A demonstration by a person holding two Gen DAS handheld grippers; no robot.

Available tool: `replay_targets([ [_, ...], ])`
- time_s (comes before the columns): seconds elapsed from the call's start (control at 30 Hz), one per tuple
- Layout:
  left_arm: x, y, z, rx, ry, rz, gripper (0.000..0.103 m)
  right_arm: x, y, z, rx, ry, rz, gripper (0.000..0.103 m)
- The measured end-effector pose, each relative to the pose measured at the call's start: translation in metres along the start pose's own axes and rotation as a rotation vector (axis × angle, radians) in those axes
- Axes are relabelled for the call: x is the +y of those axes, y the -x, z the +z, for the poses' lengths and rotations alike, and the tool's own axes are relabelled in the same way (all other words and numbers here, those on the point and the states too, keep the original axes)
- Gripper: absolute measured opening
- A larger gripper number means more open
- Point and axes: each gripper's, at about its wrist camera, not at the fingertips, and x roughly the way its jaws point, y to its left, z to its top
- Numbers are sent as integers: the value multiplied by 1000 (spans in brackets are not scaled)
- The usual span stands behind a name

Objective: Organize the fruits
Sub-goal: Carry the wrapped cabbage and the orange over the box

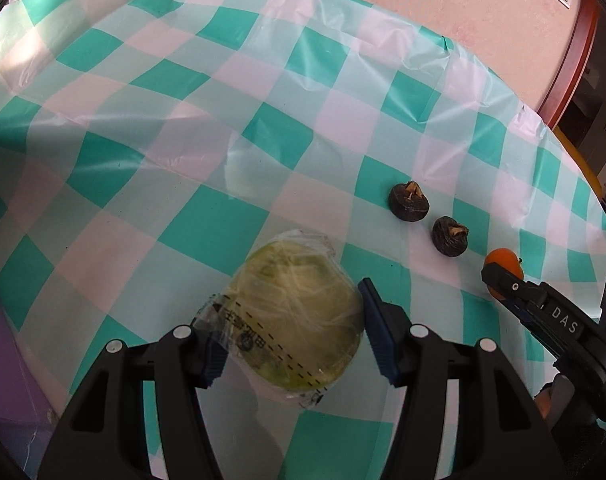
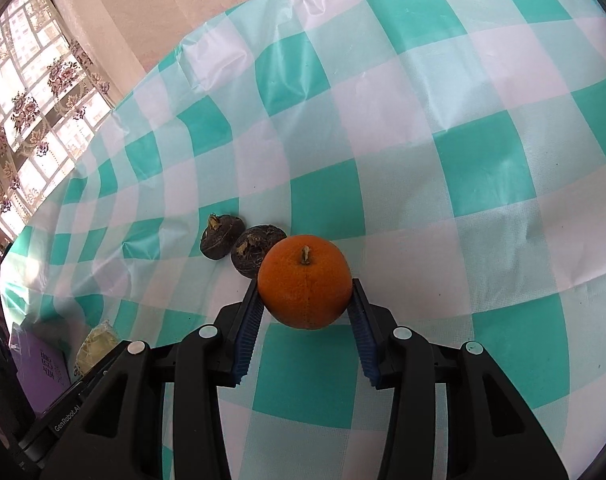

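Note:
A pale green cabbage wrapped in clear plastic (image 1: 295, 320) lies on the checked tablecloth between the fingers of my left gripper (image 1: 293, 332). The right pad stands a little off it and the left pad is at its wrap. My right gripper (image 2: 305, 312) is shut on an orange (image 2: 305, 280), with both blue pads against its sides. In the left wrist view the orange (image 1: 503, 260) shows at the right edge, held by the right gripper (image 1: 499, 280). Two dark water chestnuts (image 1: 409, 202) (image 1: 450, 236) sit side by side just beyond the orange, also seen in the right wrist view (image 2: 221, 240) (image 2: 255, 254).
The table (image 1: 183, 120) has a green and white checked plastic cloth with creases. Its far edge meets a pink wall. A purple box (image 2: 39, 368) stands at the table's left side, next to the cabbage (image 2: 97, 344). A window with a flowered curtain (image 2: 31, 112) is at the far left.

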Motion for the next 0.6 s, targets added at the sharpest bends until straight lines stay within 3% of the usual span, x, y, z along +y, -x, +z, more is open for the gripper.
replay_targets([
  [0.6,12,71,-78,-3,-56,-21,59,36,55,-89,28,17,48,43],
])
